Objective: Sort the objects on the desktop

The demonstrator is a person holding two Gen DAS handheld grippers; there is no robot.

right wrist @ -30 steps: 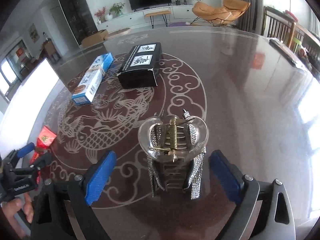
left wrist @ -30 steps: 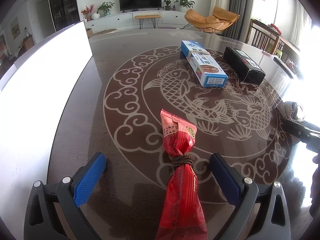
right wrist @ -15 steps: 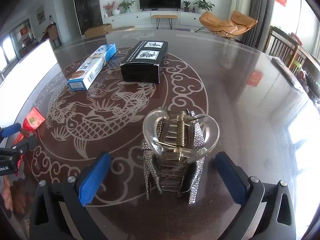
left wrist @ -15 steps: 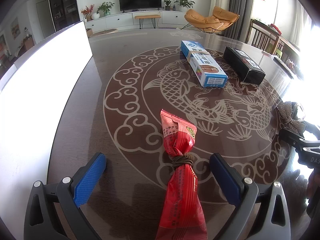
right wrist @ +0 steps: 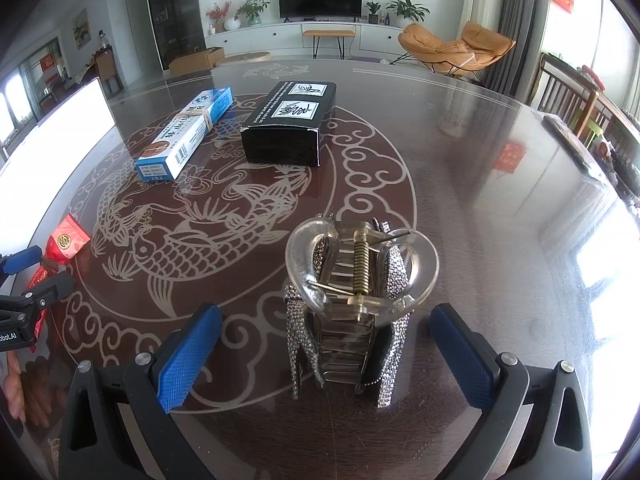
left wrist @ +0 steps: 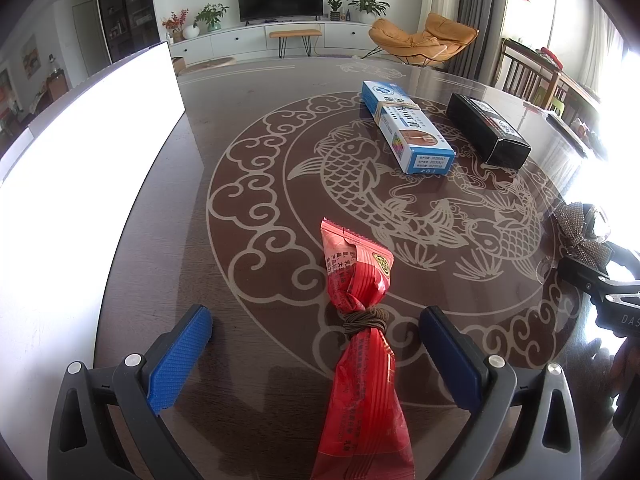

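A red snack packet [left wrist: 360,320] tied with a brown band lies on the dark table, between the wide-open fingers of my left gripper [left wrist: 316,328]. It also shows in the right wrist view [right wrist: 60,248]. A clear, rhinestone hair claw clip [right wrist: 356,300] stands between the open fingers of my right gripper [right wrist: 326,320], untouched. It shows at the right edge of the left wrist view [left wrist: 580,232]. A blue box [left wrist: 404,132] and a black box [left wrist: 486,130] lie further back.
The round dark table [left wrist: 260,140] has a fish pattern. A bright white panel [left wrist: 80,152] stands along its left side. Chairs [right wrist: 568,96] stand at the far right edge. The boxes also show in the right wrist view: blue [right wrist: 186,132], black [right wrist: 290,120].
The right gripper has swung left and moved slightly back, so the hair clip sits more centred between its fingers. The left gripper and red packet have not moved.
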